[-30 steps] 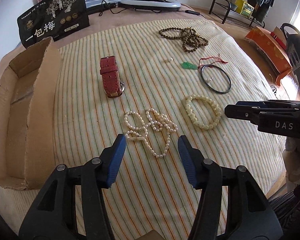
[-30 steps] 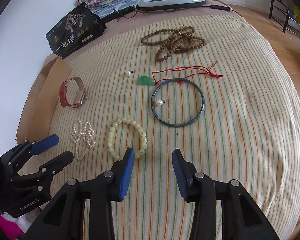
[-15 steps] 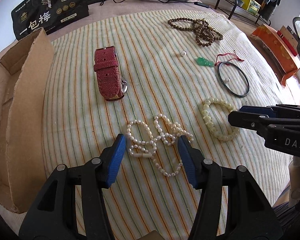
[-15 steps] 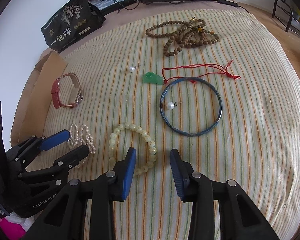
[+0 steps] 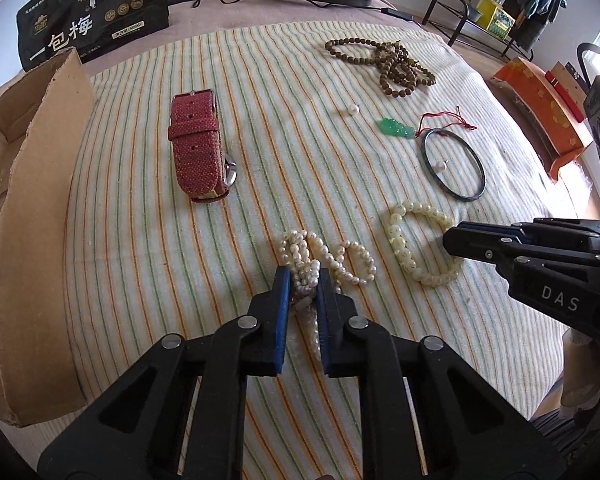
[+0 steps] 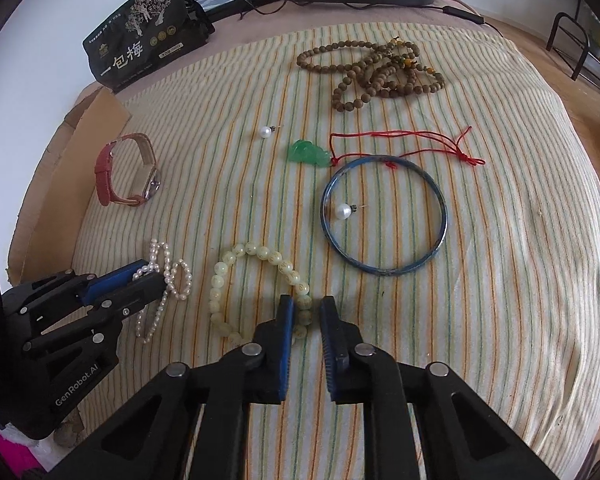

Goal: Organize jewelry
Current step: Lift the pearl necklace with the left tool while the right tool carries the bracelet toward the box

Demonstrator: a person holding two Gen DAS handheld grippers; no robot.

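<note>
On the striped cloth (image 5: 260,80), my left gripper (image 5: 304,292) is shut on the white pearl necklace (image 5: 352,264), with several strands bunched between its blue pads; it shows at the lower left in the right wrist view (image 6: 148,276). To its right, my right gripper (image 6: 307,308) is shut on the near side of the pale bead bracelet (image 6: 236,256), whose beads sit between the pads. In the left wrist view that gripper (image 5: 452,240) comes in from the right, over the bracelet (image 5: 400,240).
A red watch (image 5: 198,148), a dark bangle (image 5: 476,176), a green pendant (image 5: 396,128) on red cord, brown wooden beads (image 5: 396,72) and two pearl earrings (image 5: 353,110) (image 5: 441,166) lie farther back. A cardboard box (image 5: 32,220) stands at the left, with a black bag (image 5: 88,16) behind it.
Both grippers came down toward the cloth and shut, the left on the pearl necklace and the right on the pale bracelet. The pearl strands are now bunched together.
</note>
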